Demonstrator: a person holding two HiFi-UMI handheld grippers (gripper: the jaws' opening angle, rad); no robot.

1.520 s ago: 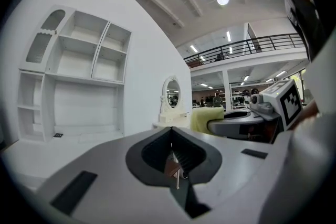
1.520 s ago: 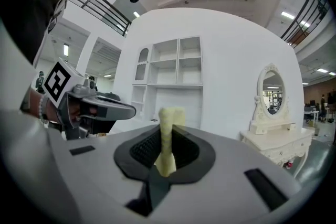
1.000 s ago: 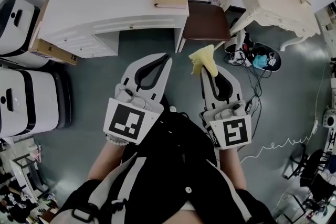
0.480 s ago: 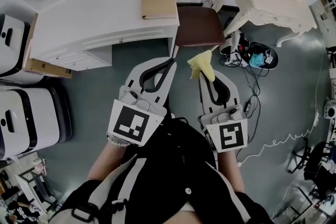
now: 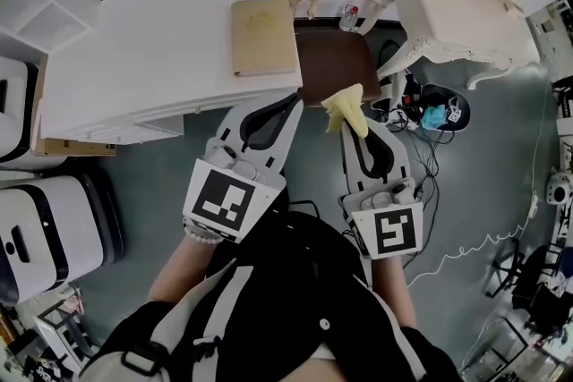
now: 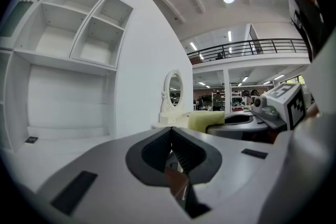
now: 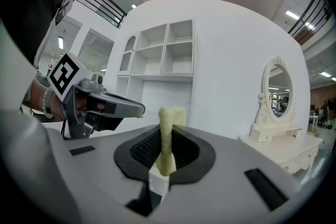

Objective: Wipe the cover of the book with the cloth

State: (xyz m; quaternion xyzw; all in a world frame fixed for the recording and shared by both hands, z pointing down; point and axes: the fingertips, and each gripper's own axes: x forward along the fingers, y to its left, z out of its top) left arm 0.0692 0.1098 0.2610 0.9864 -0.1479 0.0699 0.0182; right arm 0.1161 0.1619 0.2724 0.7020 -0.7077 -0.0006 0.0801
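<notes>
**Cloth pinched in the right gripper, book lying on the desk ahead**

Head view: the tan book [image 5: 263, 36] lies flat and closed on the white desk [image 5: 152, 58], close to the desk's right end. The left gripper [image 5: 292, 97] points up toward it. Its tips sit at the desk's front edge, just short of the book's near corner and not touching it. The right gripper [image 5: 353, 126] is beside it, to the right, with the yellow cloth [image 5: 345, 106] sticking out from its tips in a bunched tuft. The cloth hangs over the front of a brown chair seat [image 5: 336, 60], nearer to the person than the book and off to the book's right, apart from it. A cream dressing table [image 5: 448, 0] stands further right.

Left gripper view: the two jaws meet tip to tip with nothing between them. Past them the cloth [image 6: 206, 120] shows at the front of the other gripper, and white shelving [image 6: 79, 44] rises on the left.

Right gripper view: the jaws are closed on the cloth [image 7: 167, 136], a narrow upright fold clamped between the ribbed pads and rising above them. The left gripper [image 7: 137, 109] appears at the left, level with it, in front of a white shelf unit [image 7: 165, 55].
</notes>
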